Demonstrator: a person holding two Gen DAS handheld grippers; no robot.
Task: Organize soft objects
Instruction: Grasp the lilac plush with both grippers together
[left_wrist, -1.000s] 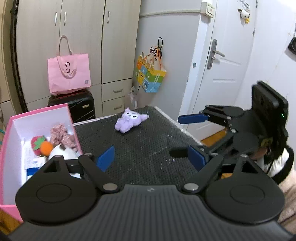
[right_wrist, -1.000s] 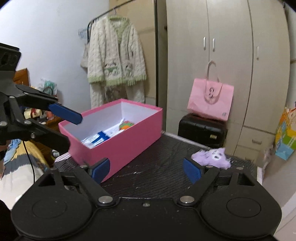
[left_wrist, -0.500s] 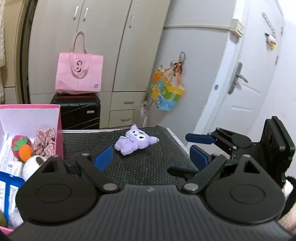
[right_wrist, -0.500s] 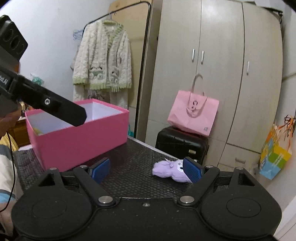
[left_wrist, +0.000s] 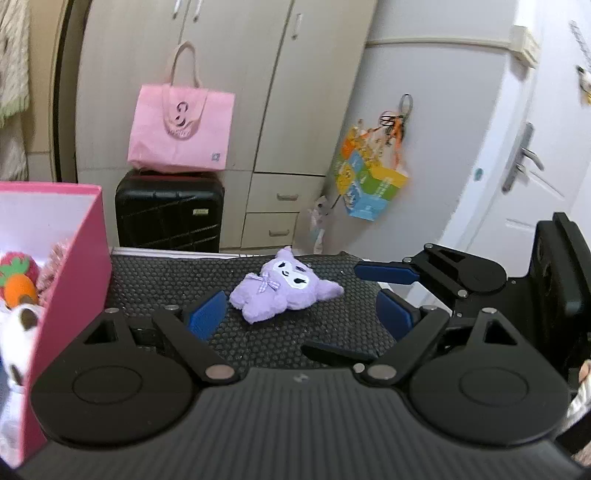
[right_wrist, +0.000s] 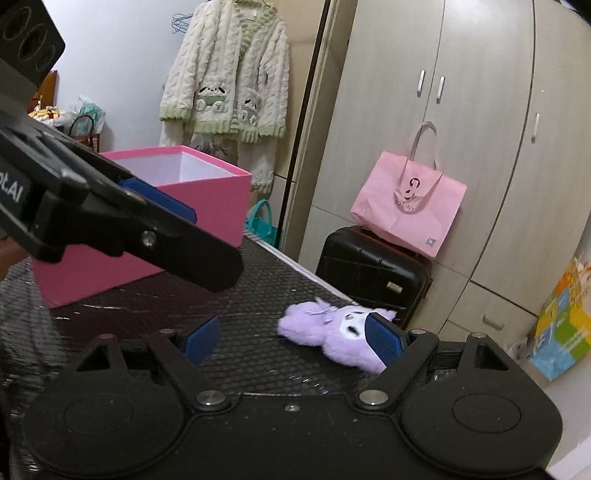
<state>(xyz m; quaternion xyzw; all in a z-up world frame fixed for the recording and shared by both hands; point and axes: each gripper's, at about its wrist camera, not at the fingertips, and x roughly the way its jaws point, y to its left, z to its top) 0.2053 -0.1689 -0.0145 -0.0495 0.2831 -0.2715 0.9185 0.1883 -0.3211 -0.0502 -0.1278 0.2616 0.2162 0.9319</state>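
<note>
A: How does the left gripper stand?

B: Its jaws are spread wide and hold nothing. It hovers low over the black textured mat, with the purple plush toy lying on the mat just ahead, between the lines of its two blue pads but beyond their tips.

A: And the right gripper?

B: Also wide, also empty. In its own view the right pad sits in front of the plush toy's face and covers part of it; I cannot tell whether it touches the fur. The left pad is well apart from the toy. Seen from the left wrist, the right gripper comes in from the right side, its upper blue finger near the toy's ear.

A: Where is the box?

B: The pink box stands on the mat to the left of the left gripper, open at the top. Inside it I see a red-and-orange strawberry-carrot plush, something pink and frilly behind it, and a white soft thing lower down, partly cut off by the edge. From the right wrist the pink box is farther back, partly behind the left gripper's black body.

A: And beyond the table?

B: A black suitcase with a pink tote bag on top, in front of beige wardrobe doors. A colourful paper bag hangs to the right, near a white door. A cream knitted cardigan hangs to the left of the wardrobe.
</note>
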